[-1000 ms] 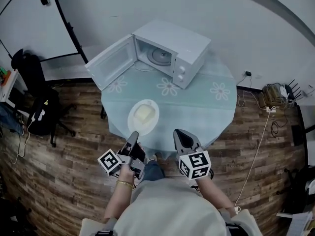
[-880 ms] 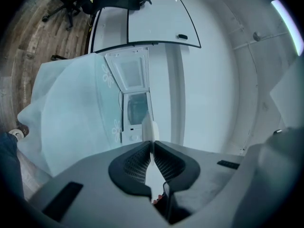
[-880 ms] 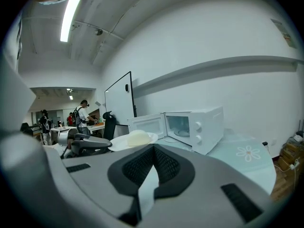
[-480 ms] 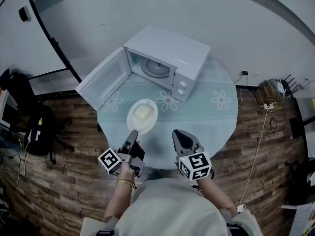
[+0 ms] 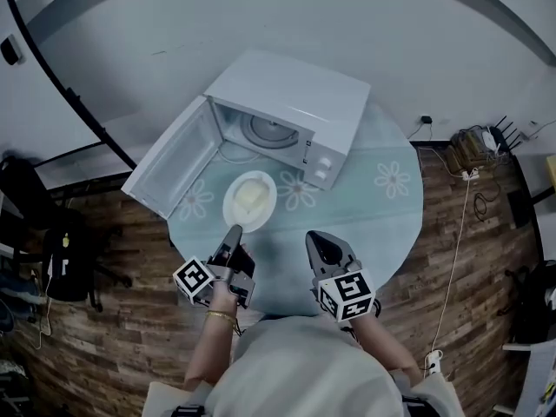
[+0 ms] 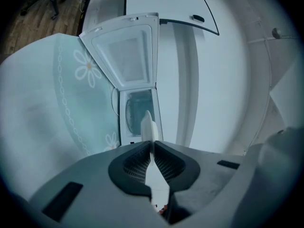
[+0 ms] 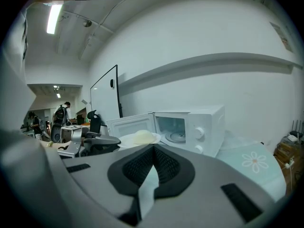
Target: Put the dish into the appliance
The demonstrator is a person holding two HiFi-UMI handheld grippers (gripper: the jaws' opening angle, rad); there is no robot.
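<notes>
A white dish (image 5: 250, 200) with a pale mound of food on it hovers over the round table (image 5: 373, 215), just before the open white microwave (image 5: 295, 89). My left gripper (image 5: 233, 233) is shut on the dish's near rim; the left gripper view shows that rim edge-on (image 6: 148, 127) between the pads. The microwave door (image 5: 169, 168) swings out to the left, and the glass turntable (image 5: 269, 131) shows inside. My right gripper (image 5: 320, 243) stays shut and empty to the right of the dish. In the right gripper view the dish (image 7: 140, 137) is left of the microwave (image 7: 190, 127).
The tablecloth is pale teal with daisy prints (image 5: 393, 179). A black office chair (image 5: 61, 241) stands on the wood floor at the left. Cables and a power strip (image 5: 473, 150) lie at the right. A white wall runs behind the microwave.
The left gripper has carried the dish forward, closer to the microwave's opening. The right gripper has moved along beside it, still shut.
</notes>
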